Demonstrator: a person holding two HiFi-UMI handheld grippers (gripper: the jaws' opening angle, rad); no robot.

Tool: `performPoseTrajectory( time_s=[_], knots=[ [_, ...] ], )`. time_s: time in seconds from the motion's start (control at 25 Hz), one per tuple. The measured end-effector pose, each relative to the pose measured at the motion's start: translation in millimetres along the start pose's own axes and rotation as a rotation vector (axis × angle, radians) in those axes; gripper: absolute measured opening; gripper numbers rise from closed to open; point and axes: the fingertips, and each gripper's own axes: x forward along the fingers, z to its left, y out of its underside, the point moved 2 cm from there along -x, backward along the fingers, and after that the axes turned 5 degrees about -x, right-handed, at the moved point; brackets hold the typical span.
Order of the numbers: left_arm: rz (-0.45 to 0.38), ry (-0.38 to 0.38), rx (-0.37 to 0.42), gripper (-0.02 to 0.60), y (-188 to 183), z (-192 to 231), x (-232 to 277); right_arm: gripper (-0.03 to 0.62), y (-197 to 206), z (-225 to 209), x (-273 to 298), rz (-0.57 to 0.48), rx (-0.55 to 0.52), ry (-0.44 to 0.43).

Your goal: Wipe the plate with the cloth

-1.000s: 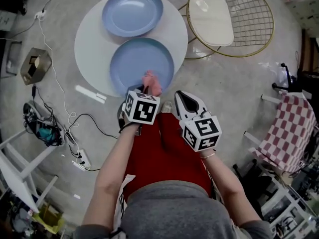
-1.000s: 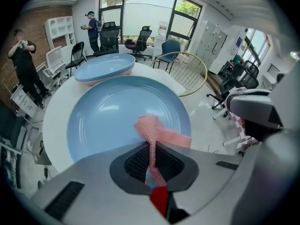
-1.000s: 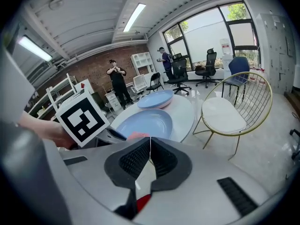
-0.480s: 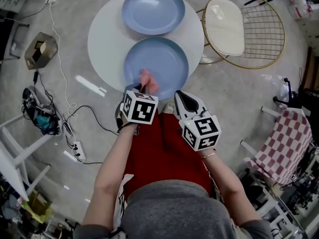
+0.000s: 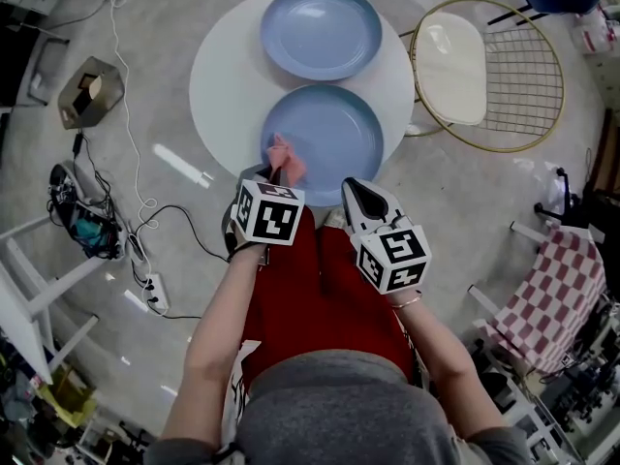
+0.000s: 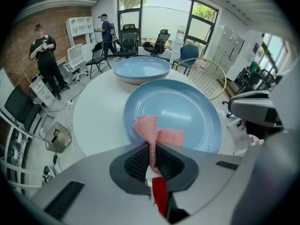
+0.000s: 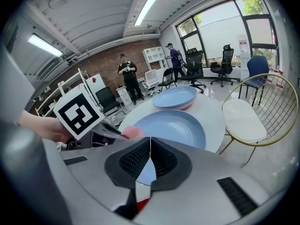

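The pink cloth (image 5: 284, 158) lies on the near plate (image 5: 334, 139), on its inner slope by the rim closest to the person and left of the plate's middle. In the left gripper view it rises in a folded peak, and one thin strip of it runs back between the jaws.

The left gripper (image 6: 151, 149) is clamped on that strip, its tips at the near plate's near rim. The right gripper (image 7: 150, 146) has its jaws pressed together with nothing between them. It hangs just off the near plate's near-right edge, apart from the plate and beside the left gripper.

The near plate is blue and sits on a round white table (image 5: 228, 76), at the table's edge nearest the person. A far plate (image 5: 320, 29), also blue, stands just beyond the near plate on the same table, the two rims close together.

To the right of the near plate, off the table, stands a chair (image 5: 504, 114) with a gold wire frame and a pale cushion. To the left of the near plate, on the floor, are a box (image 5: 89, 90) and loose cables (image 5: 126, 201). Far beyond the near plate, the left gripper view shows two people (image 6: 44, 55) standing among office chairs.
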Motion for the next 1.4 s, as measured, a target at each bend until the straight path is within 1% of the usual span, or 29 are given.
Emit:
performPoseTrajectory(
  time_s=[0.32, 0.52, 0.68, 0.96, 1.16, 1.4],
  knots=[
    [-0.03, -0.026, 0.006, 0.029, -16, 20, -11, 0.03, -16, 4, 10, -0.019, -0.005, -0.003],
    [-0.079, -0.005, -0.012, 0.03, -31, 22, -19, 0.029, -30, -1, 8, -0.053, -0.004, 0.014],
    [-0.13, -0.009, -0.009, 0.03, -46, 21, -30, 0.029, -43, -12, 3, -0.091, 0.005, 0.044],
    [-0.223, -0.023, 0.002, 0.029, -71, 14, -55, 0.03, -64, -25, -13, -0.153, -0.014, 0.073],
    [-0.273, -0.027, 0.01, 0.029, -78, 6, -71, 0.03, -75, -25, -25, -0.188, -0.022, 0.074],
    [-0.364, -0.044, 0.009, 0.03, -85, 6, -93, 0.03, -90, -19, -39, -0.237, -0.049, 0.073]
  ],
)
